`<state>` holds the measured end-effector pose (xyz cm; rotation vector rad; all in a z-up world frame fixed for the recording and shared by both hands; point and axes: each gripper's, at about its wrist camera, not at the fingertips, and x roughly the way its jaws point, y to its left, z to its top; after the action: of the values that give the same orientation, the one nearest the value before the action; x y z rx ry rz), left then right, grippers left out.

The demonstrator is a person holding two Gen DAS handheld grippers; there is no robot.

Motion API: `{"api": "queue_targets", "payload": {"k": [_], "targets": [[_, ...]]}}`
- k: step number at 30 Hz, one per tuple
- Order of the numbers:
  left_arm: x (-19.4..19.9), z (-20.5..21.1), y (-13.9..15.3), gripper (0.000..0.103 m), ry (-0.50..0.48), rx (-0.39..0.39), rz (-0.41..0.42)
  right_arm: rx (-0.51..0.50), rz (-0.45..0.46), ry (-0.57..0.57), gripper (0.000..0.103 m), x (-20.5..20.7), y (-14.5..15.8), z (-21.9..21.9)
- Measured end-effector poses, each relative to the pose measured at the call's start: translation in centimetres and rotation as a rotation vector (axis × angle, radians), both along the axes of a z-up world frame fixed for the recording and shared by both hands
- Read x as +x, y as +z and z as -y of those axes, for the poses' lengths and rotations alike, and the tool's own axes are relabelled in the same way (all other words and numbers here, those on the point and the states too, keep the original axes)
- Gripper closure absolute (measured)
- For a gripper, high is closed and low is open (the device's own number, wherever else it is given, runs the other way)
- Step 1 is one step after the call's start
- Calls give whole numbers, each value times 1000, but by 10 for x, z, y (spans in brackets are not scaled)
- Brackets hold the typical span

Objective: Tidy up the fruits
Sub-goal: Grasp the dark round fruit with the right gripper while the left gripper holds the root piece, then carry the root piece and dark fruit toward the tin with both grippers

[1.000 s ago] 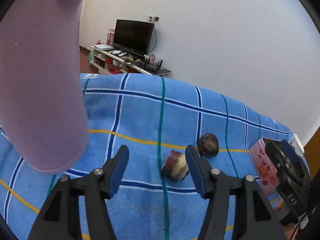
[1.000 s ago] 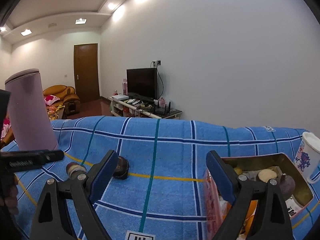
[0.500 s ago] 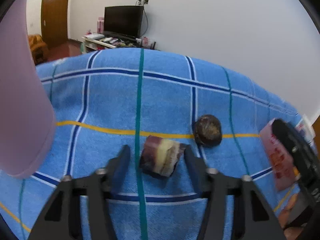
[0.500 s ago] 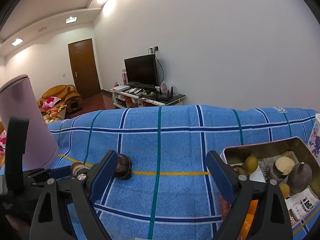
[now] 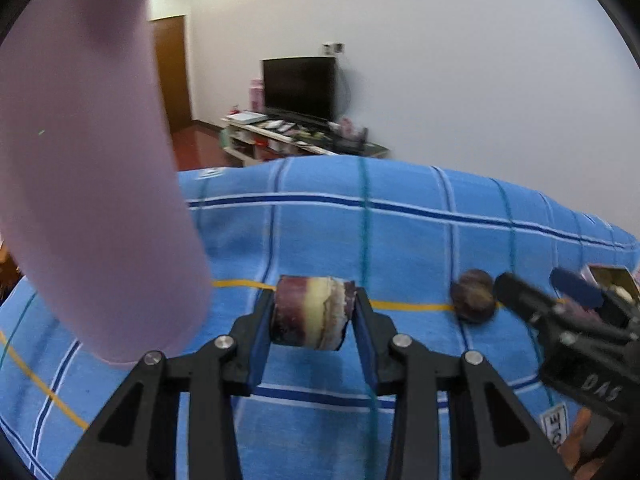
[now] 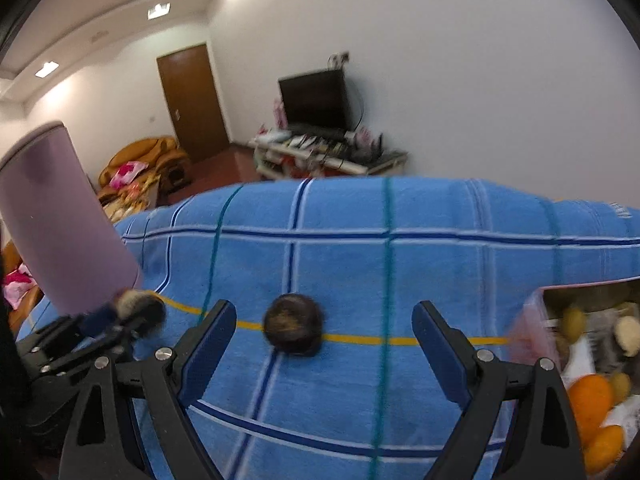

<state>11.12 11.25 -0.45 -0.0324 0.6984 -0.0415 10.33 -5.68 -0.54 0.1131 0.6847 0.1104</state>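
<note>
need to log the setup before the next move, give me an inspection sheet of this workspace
surface: blue checked cloth covers the table
job's things: purple and cream fruit chunk held off the cloth; dark round fruit on the yellow stripe; tin at right holding oranges and other fruit
clutter: tall lilac cup at left
grippers: left gripper has just closed on the chunk; right gripper open, short of the round fruit
cables: nothing seen on the table
surroundings: tv, brown door, white wall
</note>
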Motion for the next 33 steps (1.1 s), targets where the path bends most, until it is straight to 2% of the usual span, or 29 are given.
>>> {"api": "queue_targets", "payload": {"k": [3, 7, 9, 11, 16, 18, 23, 26, 29, 33], "targets": [[7, -6, -4, 64, 43, 15, -23, -12, -57, 27, 19, 15, -11, -14], [9, -10, -6, 64, 55, 25, -24, -53, -168, 49, 43, 35, -28, -31], [9, -7, -8, 64, 58, 30, -24, -64, -214, 50, 46, 41, -34, -35], [9, -7, -9, 64, 59, 31, -25, -84, -213, 50, 56, 42, -35, -38], [-1, -6, -5, 64, 63, 32, -5, -97, -200, 45, 57, 34, -34, -36], [-5, -5, -3, 64, 63, 37, 5, -108, -154, 31, 57, 25, -27, -35], [-17, -4, 2, 64, 70, 59, 37, -121, 61, -36, 57, -14, -2, -29], [-23, -2, 3, 64, 74, 74, 51, -152, 156, -67, 57, -34, 7, -28], [-27, -1, 4, 64, 77, 85, 59, -189, 235, -80, 57, -54, 13, -33], [-34, 2, 6, 64, 81, 100, 77, -223, 280, -62, 57, -68, 18, -42]]}}
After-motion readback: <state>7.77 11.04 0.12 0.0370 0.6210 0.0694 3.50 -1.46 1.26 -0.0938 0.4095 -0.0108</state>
